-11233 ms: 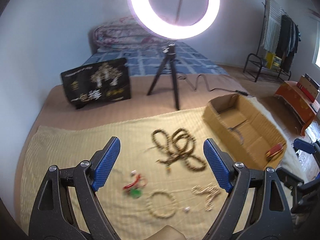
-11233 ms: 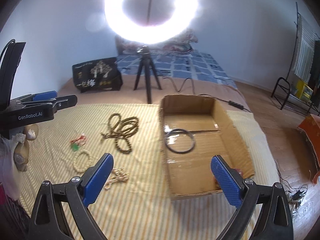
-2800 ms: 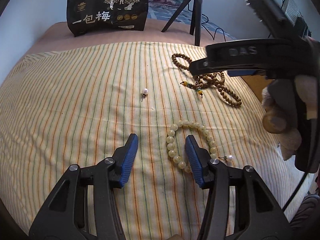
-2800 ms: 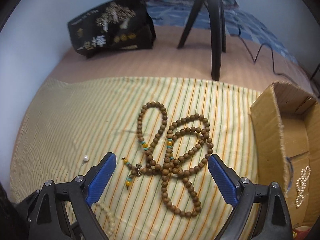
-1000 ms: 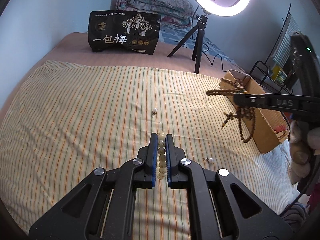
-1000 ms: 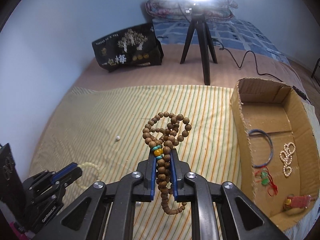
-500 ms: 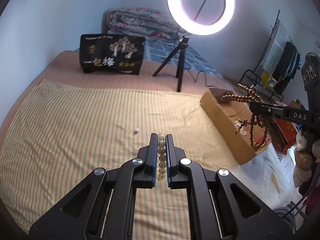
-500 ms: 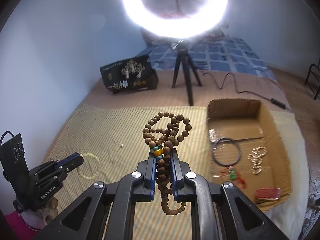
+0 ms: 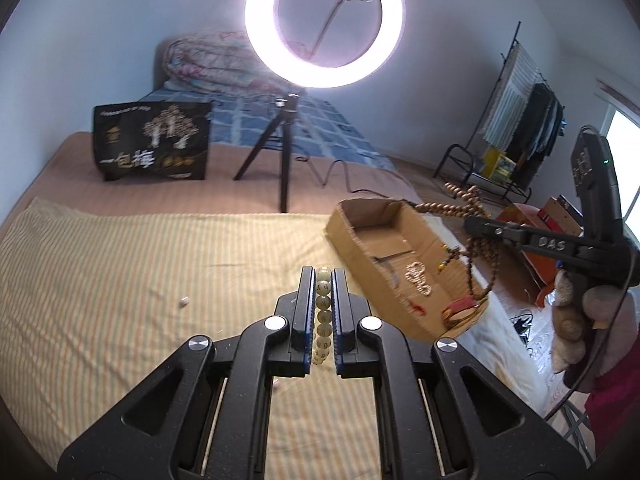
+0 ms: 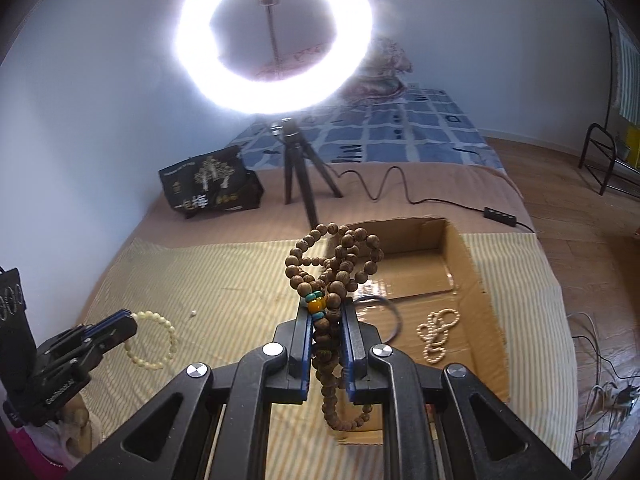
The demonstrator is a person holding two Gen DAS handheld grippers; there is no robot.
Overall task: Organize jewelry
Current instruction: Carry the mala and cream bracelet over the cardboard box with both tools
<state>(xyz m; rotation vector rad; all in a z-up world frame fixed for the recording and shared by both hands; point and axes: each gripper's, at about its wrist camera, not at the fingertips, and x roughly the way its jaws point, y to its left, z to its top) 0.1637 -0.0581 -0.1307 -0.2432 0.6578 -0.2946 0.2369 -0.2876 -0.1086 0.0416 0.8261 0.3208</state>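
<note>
between the fingers of my left gripper (image 9: 323, 276) most of the pale bead bracelet (image 9: 322, 312) is hidden; only one column of beads shows in the gap. my right gripper (image 10: 328, 304) covers the middle of the wooden bead necklace (image 10: 334, 260), and its loops block the near left part of the cardboard box (image 10: 472, 280) beyond my fingertips. the dark bangle (image 10: 394, 316) there is half hidden behind my right finger. in the left wrist view the small red items (image 9: 460, 306) at the box's near end are too blurred to name, and the speck on the striped cloth (image 9: 183, 301) left of my fingers is too small to tell.
</note>
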